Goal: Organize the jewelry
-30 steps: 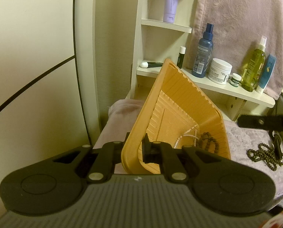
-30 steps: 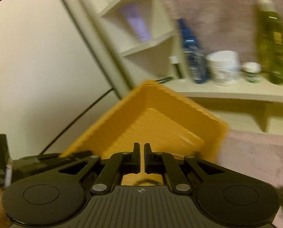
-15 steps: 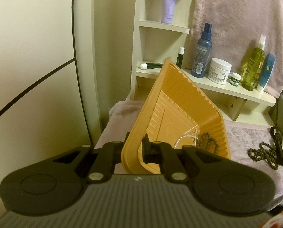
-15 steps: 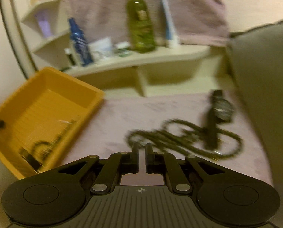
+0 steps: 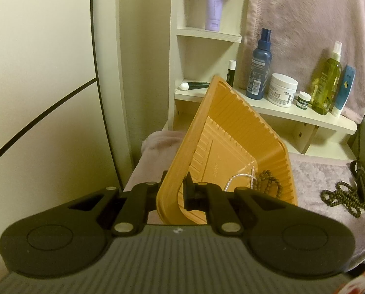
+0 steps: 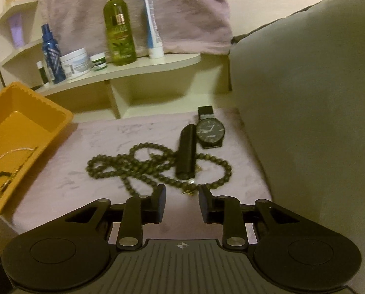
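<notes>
Two grippers: left gripper (image 5: 175, 191) clamps tilted tray (image 5: 233, 132) (rim); right gripper (image 6: 181, 202) spread.

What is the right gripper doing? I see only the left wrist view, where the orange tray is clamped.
Observer: The right gripper is open and empty, just short of the bead necklace on the cloth.
Operator: Does anything else lie near those beads?
Observer: A black watch lies just beyond them, with its dial facing up.
</notes>
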`<state>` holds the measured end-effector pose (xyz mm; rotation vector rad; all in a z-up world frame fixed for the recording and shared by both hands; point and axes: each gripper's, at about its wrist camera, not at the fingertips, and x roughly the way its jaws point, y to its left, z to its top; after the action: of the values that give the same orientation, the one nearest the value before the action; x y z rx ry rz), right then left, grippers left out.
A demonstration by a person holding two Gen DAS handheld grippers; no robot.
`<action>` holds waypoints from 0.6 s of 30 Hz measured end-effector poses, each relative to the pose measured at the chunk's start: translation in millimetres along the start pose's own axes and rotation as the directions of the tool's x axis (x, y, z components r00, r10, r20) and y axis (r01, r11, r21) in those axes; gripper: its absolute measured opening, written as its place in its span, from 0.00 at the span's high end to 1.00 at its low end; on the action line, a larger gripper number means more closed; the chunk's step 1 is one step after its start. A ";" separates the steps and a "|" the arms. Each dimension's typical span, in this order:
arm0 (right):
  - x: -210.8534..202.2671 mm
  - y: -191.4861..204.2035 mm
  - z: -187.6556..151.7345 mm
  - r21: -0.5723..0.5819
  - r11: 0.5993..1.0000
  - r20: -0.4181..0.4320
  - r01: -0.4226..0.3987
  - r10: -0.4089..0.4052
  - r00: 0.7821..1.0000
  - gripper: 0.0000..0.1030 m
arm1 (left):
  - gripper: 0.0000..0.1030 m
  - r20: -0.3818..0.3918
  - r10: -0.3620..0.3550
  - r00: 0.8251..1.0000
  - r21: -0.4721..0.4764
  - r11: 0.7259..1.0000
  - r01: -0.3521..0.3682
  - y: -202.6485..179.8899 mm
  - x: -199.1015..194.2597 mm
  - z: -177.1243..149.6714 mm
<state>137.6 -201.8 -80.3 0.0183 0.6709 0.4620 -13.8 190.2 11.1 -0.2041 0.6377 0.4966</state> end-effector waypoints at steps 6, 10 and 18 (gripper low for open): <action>10.9 8.7 5.1 -0.116 0.993 -0.010 -0.026 0.025 1.000 0.71 | 0.92 0.000 0.002 1.000 0.007 1.000 -0.002 -1.2 0.5 0.5; 21.8 23.0 8.8 -0.220 0.974 -0.030 -0.061 0.056 0.998 0.71 | 0.92 -0.003 0.002 1.000 0.007 1.000 -0.002 -1.0 0.8 1.0; 40.7 37.2 18.4 -0.347 0.936 -0.036 -0.057 0.047 0.998 0.71 | 0.92 -0.005 0.000 1.000 0.009 1.000 0.000 -0.6 0.3 1.2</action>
<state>161.5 -148.9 -84.0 -0.3066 0.6090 0.6284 -12.7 190.2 11.9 -0.1965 0.6447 0.4932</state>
